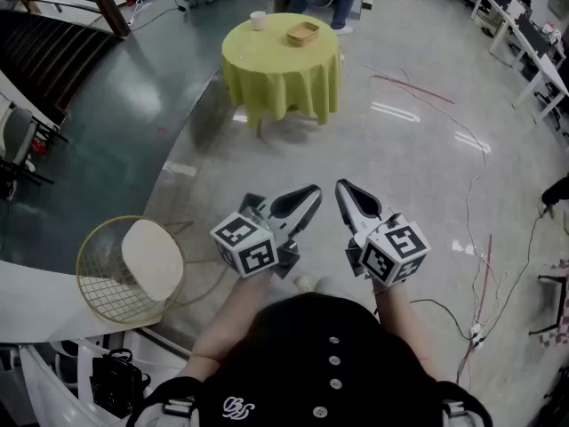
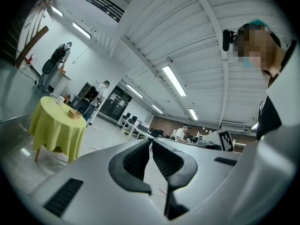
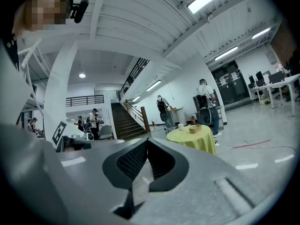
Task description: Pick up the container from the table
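Container (image 1: 303,33) far ahead of left tongs (image 1: 311,194) and right tongs (image 1: 344,189)

It rests on the yellow-clothed table (image 1: 267,83), near a white cup (image 1: 258,20). Both tongs, held side by side, are closed tight with nothing between their jaws.

a matt yellow-green tablecloth (image 1: 283,78) hangs in soft folds. the container (image 1: 302,33) on it looks like pale wood or woven fibre. the floor (image 1: 400,149) is polished and glossy, streaked with bright reflections. the chair (image 1: 93,287) is gold wire mesh with a smooth white seat (image 1: 153,261). the left gripper (image 1: 313,190) and right gripper (image 1: 343,186) have smooth matt grey plastic shells and ribbed black pads (image 2: 135,159).
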Available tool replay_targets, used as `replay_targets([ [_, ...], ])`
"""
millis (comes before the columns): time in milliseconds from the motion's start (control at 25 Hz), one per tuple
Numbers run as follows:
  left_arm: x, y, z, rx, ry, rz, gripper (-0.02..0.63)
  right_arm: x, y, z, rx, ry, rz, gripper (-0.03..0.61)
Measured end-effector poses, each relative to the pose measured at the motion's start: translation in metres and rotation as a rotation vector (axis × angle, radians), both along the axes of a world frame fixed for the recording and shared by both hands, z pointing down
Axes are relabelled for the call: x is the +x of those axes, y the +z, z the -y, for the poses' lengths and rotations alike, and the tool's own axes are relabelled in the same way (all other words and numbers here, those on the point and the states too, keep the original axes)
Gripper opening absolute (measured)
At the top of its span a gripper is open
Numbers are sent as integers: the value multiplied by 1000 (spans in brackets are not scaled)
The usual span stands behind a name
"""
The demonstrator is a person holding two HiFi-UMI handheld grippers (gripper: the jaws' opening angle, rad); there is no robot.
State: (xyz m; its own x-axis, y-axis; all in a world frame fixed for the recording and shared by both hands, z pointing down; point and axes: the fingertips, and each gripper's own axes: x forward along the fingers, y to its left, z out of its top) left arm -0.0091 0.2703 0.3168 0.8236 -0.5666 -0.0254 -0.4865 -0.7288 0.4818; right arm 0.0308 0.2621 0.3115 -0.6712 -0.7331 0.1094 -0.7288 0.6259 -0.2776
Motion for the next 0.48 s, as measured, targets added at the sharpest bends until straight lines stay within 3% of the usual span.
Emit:
replay_targets([
  [480,-11,5,12,8,26,7,31,-18,7,1,-19,2,-10,3],
])
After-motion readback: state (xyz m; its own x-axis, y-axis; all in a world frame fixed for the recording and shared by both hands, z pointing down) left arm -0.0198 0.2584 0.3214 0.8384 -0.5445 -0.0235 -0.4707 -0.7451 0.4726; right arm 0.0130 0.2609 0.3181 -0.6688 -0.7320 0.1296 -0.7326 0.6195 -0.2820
